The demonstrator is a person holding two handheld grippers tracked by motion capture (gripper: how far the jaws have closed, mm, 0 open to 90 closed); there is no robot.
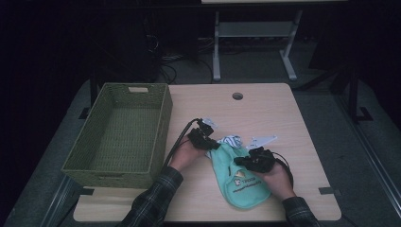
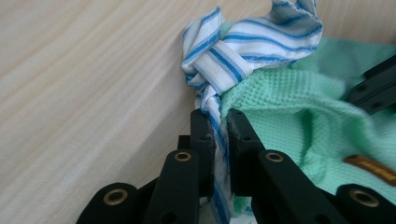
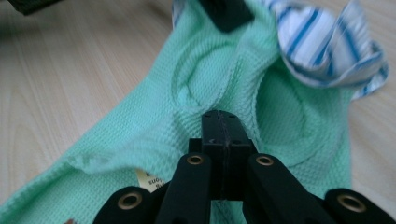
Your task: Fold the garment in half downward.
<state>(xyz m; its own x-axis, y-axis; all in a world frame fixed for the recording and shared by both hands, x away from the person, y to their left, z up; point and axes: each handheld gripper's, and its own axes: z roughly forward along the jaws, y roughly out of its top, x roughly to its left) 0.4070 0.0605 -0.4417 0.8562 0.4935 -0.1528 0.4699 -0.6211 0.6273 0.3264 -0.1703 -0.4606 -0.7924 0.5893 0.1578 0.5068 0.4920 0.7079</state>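
From the high view, a green garment point(image 1: 242, 178) lay on the wooden table point(image 1: 283, 118), near its front edge and right of centre, with a blue-and-white striped cloth point(image 1: 231, 140) bunched at its far end. A woven basket point(image 1: 120, 130) sat at the table's left side, well apart from the garment. The left gripper point(image 1: 204, 138) rested at the garment's far left corner, beside the striped cloth, held by the left hand point(image 1: 182, 155) in a plaid sleeve. The right gripper point(image 1: 254, 160) lay on top of the garment's middle, held by the right hand point(image 1: 276, 182). Cables trailed back from both. From that height I could not tell how either pair of jaws stood.

In the left gripper view, the left gripper point(image 2: 220, 126) had its jaws pressed onto a strip of the striped cloth point(image 2: 247, 44), which ran down between them. The green garment point(image 2: 299, 112) touched the right-hand jaw, and a brown label point(image 2: 371, 169) showed on it. Bare table point(image 2: 84, 93) lay to the left. Part of the other gripper showed at the right edge.

In the right gripper view, the right gripper point(image 3: 223, 122) had its jaws pressed together, with no gap visible; they lay on the garment point(image 3: 140, 126), but whether any fabric was nipped between the tips could not be told. The striped cloth point(image 3: 327, 46) sat beyond, at the upper right.
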